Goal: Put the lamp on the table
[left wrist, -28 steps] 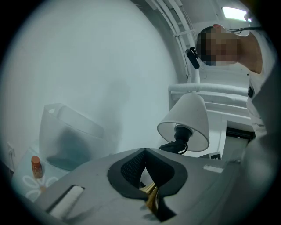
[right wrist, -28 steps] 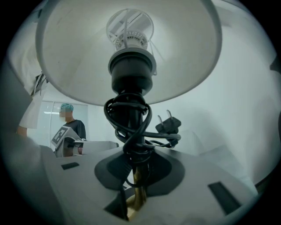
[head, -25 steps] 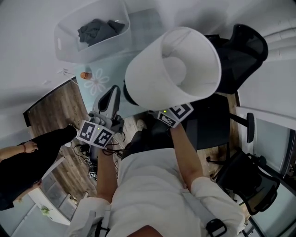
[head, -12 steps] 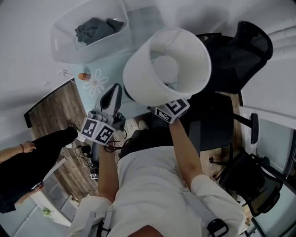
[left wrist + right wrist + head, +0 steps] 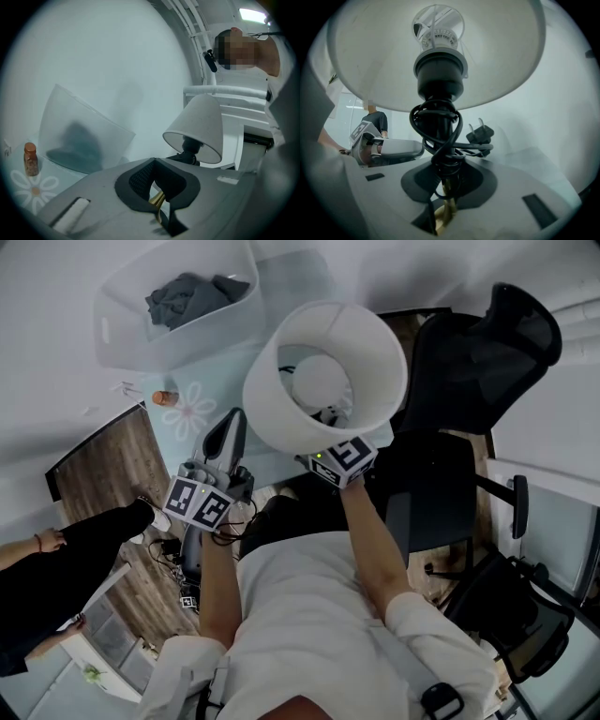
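I see a lamp [image 5: 323, 381] with a white shade, black socket and brass stem, tilted in the air over the pale table [image 5: 272, 460]. My right gripper [image 5: 330, 435] is shut on the lamp's stem [image 5: 443, 187], just under the black cord wound round it; the plug [image 5: 480, 133] sticks out to the right. In the left gripper view the lamp [image 5: 197, 129] hangs at right. My left gripper [image 5: 225, 432] sits left of the lamp, apart from it, jaws shut with nothing between them [image 5: 157, 176].
A clear plastic bin [image 5: 122, 334] holding dark cloth stands at the table's far left. A small orange bottle [image 5: 165, 397] stands beside a flower print. Black office chairs [image 5: 487, 352] are at right. A person in black [image 5: 66, 568] is at left.
The lamp and my right gripper have moved left and a little further over the table, and the shade's opening has turned more toward the camera. My left gripper has barely shifted.
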Motion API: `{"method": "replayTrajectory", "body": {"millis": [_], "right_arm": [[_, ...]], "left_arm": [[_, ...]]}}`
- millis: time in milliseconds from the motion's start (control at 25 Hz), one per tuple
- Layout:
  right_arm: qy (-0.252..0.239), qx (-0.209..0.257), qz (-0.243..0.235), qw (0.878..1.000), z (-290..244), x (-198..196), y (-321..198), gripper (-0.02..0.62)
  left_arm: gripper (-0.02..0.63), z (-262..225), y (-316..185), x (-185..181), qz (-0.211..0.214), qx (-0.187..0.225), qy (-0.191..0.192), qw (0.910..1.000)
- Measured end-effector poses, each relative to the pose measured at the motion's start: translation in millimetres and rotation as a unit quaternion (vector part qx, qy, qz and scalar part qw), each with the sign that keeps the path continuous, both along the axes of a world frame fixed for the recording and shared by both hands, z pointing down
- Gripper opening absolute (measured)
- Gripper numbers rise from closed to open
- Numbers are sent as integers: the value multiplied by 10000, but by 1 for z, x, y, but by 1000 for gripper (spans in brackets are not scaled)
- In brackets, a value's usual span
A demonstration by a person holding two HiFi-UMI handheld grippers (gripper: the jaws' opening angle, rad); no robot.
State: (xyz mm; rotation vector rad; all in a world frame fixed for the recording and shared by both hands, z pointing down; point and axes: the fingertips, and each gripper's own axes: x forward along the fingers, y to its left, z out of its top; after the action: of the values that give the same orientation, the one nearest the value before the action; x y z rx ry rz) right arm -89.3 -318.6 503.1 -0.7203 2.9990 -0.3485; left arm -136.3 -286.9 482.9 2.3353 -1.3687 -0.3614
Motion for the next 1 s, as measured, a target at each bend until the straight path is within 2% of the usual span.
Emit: {"method": "replayTrajectory", "body": {"millis": [640,1000], "right_arm": [[350,-34,-37,9994,55,-8,-14,81],[549,168,-120,9983,69,-19,-14,81]], "left_arm": [[0,38,-11,-5,-70,-37,118,9999],[2,45,-16,-9,-107,-61,132,9998]]}}
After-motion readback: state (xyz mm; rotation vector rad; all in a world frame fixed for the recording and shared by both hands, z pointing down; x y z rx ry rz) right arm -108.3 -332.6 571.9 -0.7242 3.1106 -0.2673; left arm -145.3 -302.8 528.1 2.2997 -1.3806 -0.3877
